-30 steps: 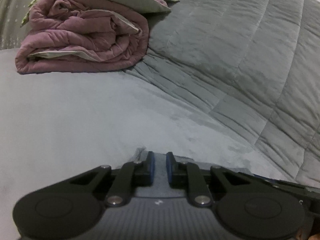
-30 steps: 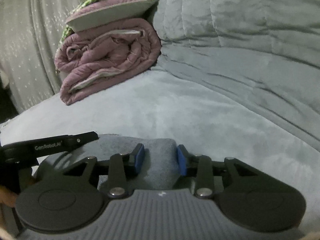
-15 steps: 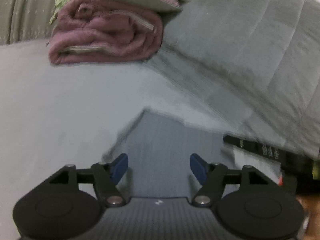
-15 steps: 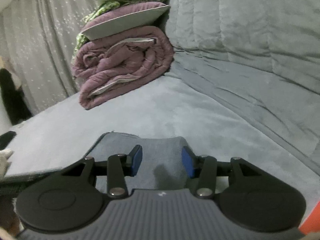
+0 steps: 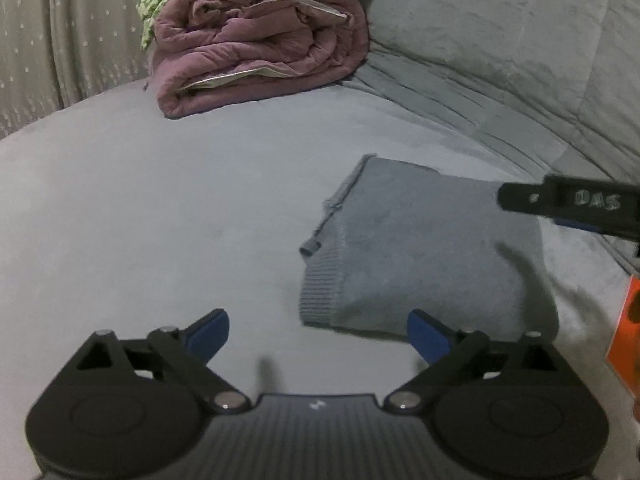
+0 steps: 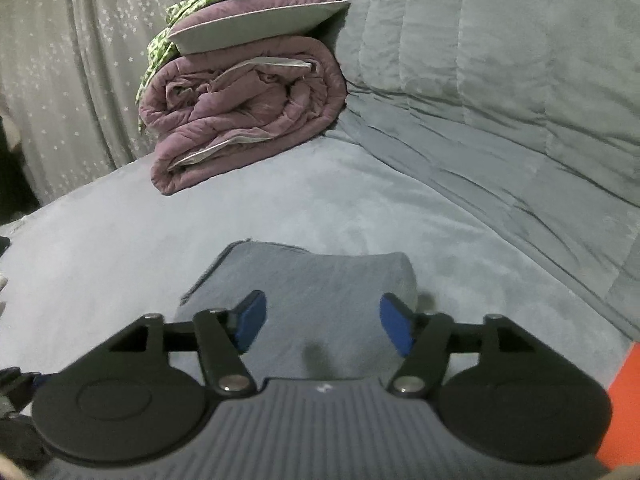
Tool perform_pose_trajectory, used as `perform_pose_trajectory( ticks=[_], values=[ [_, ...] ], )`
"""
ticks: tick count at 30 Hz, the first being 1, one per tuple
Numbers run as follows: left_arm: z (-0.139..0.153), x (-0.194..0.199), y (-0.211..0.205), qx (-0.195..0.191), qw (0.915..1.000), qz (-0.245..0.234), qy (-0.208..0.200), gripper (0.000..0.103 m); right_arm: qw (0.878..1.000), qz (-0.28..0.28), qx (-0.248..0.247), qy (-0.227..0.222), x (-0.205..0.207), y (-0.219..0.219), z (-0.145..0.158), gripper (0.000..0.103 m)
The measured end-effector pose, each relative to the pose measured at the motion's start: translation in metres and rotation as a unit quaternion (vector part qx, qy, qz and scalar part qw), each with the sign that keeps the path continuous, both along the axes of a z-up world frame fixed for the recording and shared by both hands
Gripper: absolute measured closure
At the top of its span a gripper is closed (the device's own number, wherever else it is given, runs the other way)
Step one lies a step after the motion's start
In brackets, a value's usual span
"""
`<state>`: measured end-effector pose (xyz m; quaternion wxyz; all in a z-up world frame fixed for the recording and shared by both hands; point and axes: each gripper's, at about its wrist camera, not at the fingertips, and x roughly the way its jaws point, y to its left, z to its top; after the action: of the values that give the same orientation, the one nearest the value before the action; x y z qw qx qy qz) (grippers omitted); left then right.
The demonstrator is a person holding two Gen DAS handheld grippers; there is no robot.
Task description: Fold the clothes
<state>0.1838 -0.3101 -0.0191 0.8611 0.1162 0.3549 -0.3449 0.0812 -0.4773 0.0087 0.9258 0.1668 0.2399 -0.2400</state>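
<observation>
Both grippers are letting go: left gripper [image 5: 318,332] and right gripper [image 6: 320,322] jaws are opening, nothing pinched. Folded grey knit sweater [image 5: 420,248] lies centre-right on the grey bed [image 5: 140,220]. Its loose ribbed edge could spring open, or a pad might snag it.

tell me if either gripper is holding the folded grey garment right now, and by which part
Neither holds it. The left gripper and the right gripper both have jaws opening with nothing pinched between them; the folded grey garment lies free on the bed.
</observation>
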Motion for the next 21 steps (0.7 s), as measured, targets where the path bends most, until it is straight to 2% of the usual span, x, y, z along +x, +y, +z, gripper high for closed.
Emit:
perform_pose_trajectory(
  ticks=[2,4,8,12,16,19,21],
  values=[
    [0.001,0.002,0.001,-0.004,0.9998,-0.008,0.017,0.002,1.000,-0.008,-0.007,0.002,-0.006,0.008,0.005,0.015],
    [0.000,0.000,0.000,0.010,0.9997,-0.013,0.021,0.001,1.000,-0.016,-0.016,0.006,-0.014,0.016,0.006,0.002],
    [-0.003,-0.007,-0.007,0.049,0.9985,-0.018,0.013,0.001,0.999,-0.023,-0.011,0.027,-0.029,0.022,-0.001,0.001],
    [-0.004,-0.010,-0.009,0.047,0.9973,-0.034,0.044,0.001,0.999,-0.016,-0.011,0.041,-0.044,0.029,-0.008,0.000],
    [-0.001,-0.018,-0.013,0.068,0.9968,-0.032,0.025,0.001,0.996,0.010,-0.009,0.091,-0.040,0.041,-0.012,0.000],
    [0.000,-0.022,-0.014,0.079,0.9963,-0.033,0.013,0.001,0.996,0.029,0.017,0.085,-0.041,0.040,-0.012,0.000],
    [0.001,-0.023,-0.015,0.086,0.9956,-0.035,0.007,0.001,0.996,0.020,0.022,0.090,-0.042,0.037,-0.010,0.000]
  ],
)
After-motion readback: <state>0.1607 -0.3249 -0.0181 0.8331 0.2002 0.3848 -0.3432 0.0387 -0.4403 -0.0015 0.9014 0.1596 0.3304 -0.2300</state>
